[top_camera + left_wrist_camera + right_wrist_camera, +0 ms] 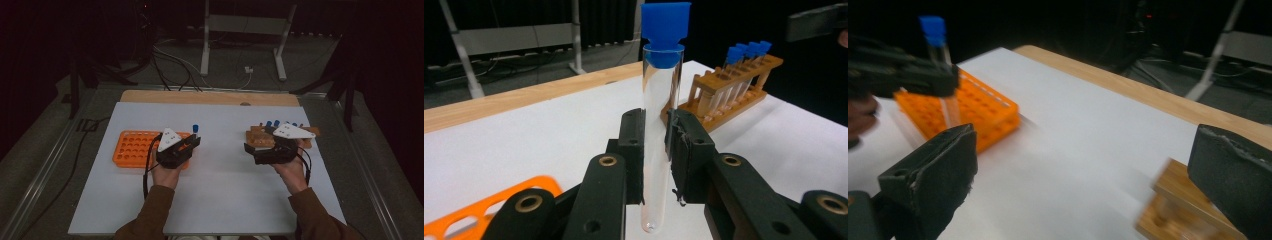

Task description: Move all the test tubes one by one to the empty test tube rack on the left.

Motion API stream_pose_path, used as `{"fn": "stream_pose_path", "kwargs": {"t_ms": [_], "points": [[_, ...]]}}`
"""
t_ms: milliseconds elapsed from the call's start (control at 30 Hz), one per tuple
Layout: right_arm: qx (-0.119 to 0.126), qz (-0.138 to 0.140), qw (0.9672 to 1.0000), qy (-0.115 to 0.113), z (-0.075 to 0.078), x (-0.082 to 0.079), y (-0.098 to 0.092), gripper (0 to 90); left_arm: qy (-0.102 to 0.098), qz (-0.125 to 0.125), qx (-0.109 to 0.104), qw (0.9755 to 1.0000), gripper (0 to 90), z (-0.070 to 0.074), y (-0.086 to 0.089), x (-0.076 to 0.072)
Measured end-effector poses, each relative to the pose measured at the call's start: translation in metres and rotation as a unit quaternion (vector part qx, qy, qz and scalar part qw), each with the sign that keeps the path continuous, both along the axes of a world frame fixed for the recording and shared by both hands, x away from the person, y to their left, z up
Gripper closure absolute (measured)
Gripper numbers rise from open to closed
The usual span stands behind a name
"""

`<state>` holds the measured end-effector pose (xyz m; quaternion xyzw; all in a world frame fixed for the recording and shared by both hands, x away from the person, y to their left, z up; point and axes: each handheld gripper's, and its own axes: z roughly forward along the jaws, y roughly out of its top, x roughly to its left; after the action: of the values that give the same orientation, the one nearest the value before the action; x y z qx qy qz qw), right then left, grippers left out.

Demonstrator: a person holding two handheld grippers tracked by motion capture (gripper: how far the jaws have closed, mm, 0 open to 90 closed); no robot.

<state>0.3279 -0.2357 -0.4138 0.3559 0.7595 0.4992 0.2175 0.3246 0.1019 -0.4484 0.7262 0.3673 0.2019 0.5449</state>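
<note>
While upright in wooden rack [730, 92] — blue-capped tubes [748, 51], orange rack [131, 148] apart

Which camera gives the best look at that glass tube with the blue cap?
The left gripper view: the test tube stands upright, close, clamped in the left tool. The high view shows mostly its cap; the right gripper view shows it small and far off.

The room is dark all around, and the white surface [215, 200] looks dim and grey. In the right gripper view, the wooden rack [1188, 212] at 5 o'clock is smeared, maybe from moving.
</note>
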Motion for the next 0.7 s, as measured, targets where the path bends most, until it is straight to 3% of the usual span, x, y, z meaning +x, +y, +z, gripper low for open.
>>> {"fn": "stream_pose_path", "kwargs": {"t_ms": [300,433,700], "points": [[0.01,-0.024,0.9997,0.004,-0.016,-0.013,-0.031,0.0,0.006,0.019,0.008,0.9998,77.9,-0.011,0.016,-0.004],[-0.001,-0.029,0.9996,0.003,-0.019,-0.017,-0.038,0.0,0.006,0.03,0.006,0.9995,77.8,-0.017,0.022,-0.005],[0.01,-0.042,0.999,0.004,-0.024,-0.025,-0.055,0.0,0.013,0.041,0.014,0.999,77.7,-0.027,0.03,-0.007]]}}
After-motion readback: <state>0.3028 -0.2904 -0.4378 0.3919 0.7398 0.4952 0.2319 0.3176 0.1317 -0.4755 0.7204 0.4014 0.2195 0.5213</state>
